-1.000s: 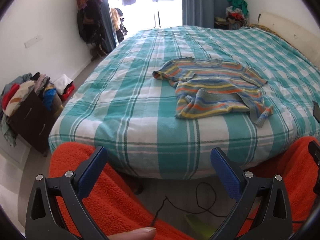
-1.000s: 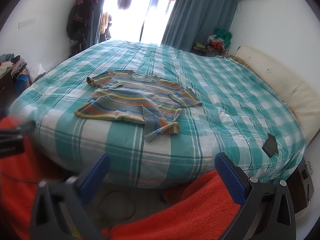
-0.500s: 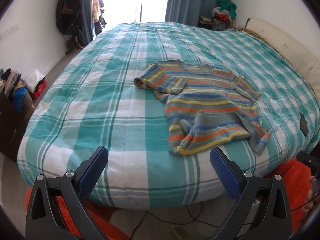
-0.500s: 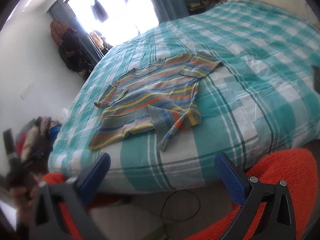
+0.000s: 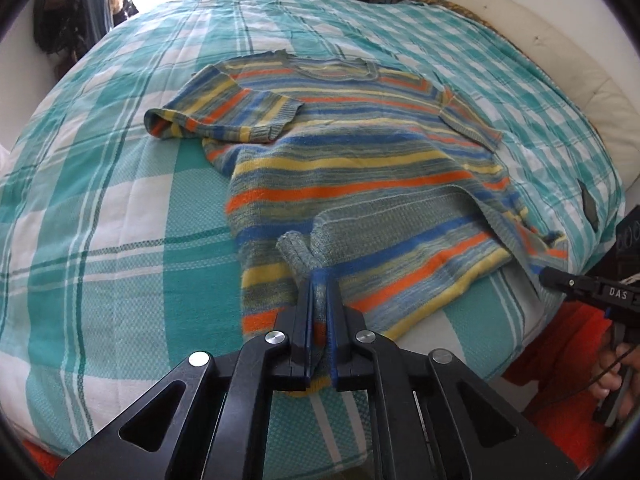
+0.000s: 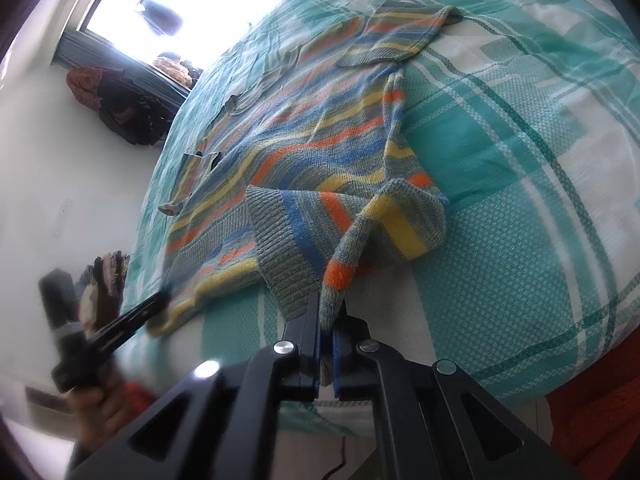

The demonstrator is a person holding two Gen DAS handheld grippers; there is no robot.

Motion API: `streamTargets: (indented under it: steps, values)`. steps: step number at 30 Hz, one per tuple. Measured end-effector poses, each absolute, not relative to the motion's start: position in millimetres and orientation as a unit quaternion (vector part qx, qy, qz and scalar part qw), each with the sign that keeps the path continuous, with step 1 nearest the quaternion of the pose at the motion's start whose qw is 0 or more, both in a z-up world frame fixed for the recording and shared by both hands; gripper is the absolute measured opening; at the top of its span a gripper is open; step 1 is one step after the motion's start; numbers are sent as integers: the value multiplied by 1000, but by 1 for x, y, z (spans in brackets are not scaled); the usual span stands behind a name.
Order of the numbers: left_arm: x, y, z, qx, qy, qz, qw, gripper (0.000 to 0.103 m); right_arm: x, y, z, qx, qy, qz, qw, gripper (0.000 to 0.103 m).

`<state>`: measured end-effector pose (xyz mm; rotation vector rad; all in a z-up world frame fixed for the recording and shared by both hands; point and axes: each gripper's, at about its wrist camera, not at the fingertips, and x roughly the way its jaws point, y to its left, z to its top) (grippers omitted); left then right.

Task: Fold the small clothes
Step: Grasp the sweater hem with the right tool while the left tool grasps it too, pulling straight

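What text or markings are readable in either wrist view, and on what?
"DAS": white letters on the black body of the right tool, at the right edge of the left wrist view.
Pale marks on the black part just above it: too blurred to read.
Striped sweater, checked bedcover, dark flat item on the bedcover: no text visible.
Right wrist view: nothing readable.

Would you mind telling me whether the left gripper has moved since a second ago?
Yes. The left gripper has come forward and down over the teal checked bedspread, and its jaws have just closed on the striped knitted sweater's near hem.
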<state>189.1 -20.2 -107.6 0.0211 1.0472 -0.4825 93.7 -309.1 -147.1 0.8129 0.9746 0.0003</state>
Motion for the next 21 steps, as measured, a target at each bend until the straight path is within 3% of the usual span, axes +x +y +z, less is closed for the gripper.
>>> streamTargets:
  steps: [3,7,10,12,13,14,18,21]
  values:
    - [155,-13,-84,39,477,-314,820,4,69,-327,-113,346,452,30,821,4]
    - [110,-7,-81,170,480,-366,779,6,41,-354,-94,273,496,17,824,4]
    - [121,18,-91,123,525,-339,771,12,42,-372,-113,228,532,-25,815,4]
    - [134,42,-95,41,542,-307,781,33,45,-381,-129,245,543,-33,802,4]
    - [139,52,-96,4,542,-288,790,61,45,-383,-134,249,545,-34,800,4]
    - [140,60,-97,-28,537,-272,798,78,46,-383,-137,249,546,-35,799,4]
    - [140,52,-115,-108,556,-270,779,80,51,-377,-143,258,543,-28,799,6]
    - [129,16,-133,-73,578,-265,768,79,51,-374,-142,257,541,-22,801,6]
